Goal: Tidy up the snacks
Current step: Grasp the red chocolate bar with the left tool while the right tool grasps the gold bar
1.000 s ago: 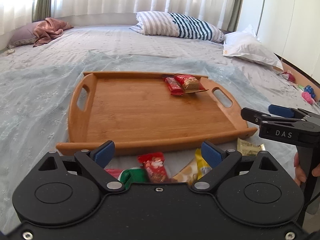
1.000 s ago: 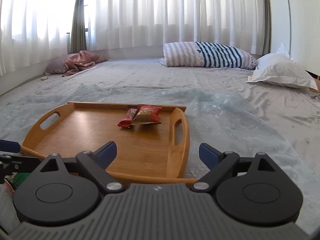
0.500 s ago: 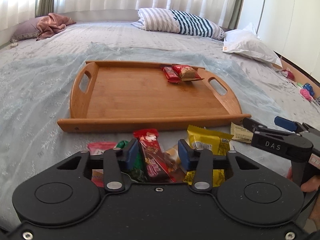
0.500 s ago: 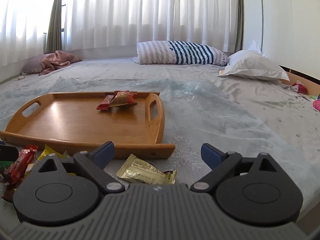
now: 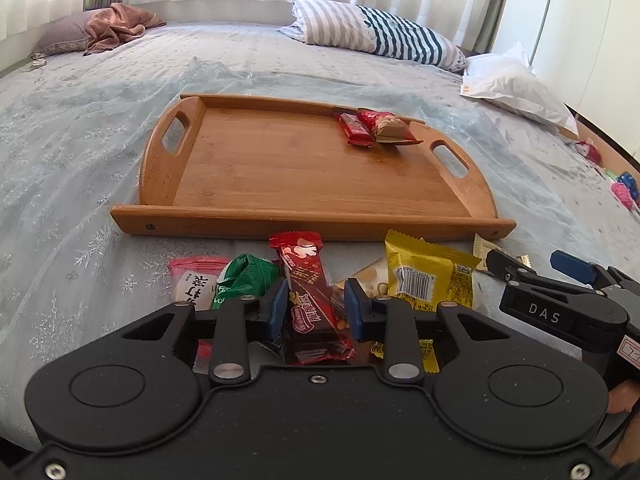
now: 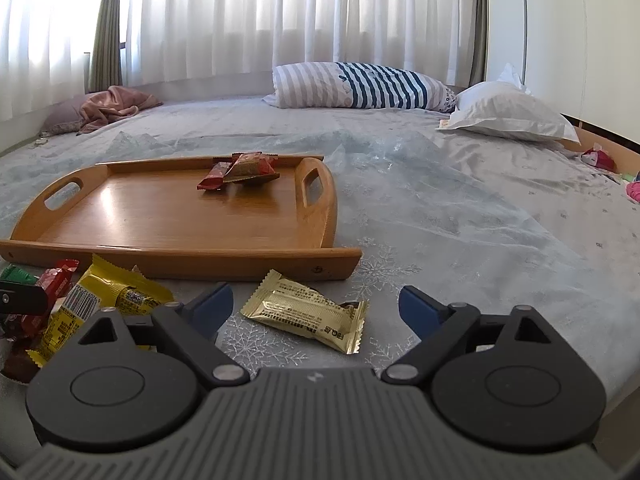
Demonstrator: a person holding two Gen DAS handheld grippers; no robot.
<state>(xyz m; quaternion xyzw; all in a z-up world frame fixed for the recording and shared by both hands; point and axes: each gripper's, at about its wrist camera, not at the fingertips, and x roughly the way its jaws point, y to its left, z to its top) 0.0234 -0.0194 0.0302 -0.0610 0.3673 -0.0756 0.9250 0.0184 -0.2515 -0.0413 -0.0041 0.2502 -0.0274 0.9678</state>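
Note:
My left gripper (image 5: 316,304) is closing its jaws on a red snack bar (image 5: 306,276) that lies in a heap of packets on the bed, in front of the wooden tray (image 5: 304,222). The blue pads touch the bar's wrapper on both sides. Beside it lie a green packet (image 5: 244,276), a pink-and-white packet (image 5: 192,280) and a yellow packet (image 5: 428,276). My right gripper (image 6: 316,296) stands open just above a gold packet (image 6: 304,312) near the tray's (image 6: 180,260) front right corner. Two red snacks (image 5: 376,126) rest in the tray's far right corner.
The bed carries a striped pillow (image 5: 376,36), a white pillow (image 5: 516,84) and a pink cloth (image 5: 120,24) at the back. Small toys (image 5: 622,190) lie at the right edge. A hand (image 5: 622,396) holds the right gripper.
The left jaws have closed from wide open onto the red bar. Both grippers have sunk toward the bed, and the gold packet now lies between the right fingers.

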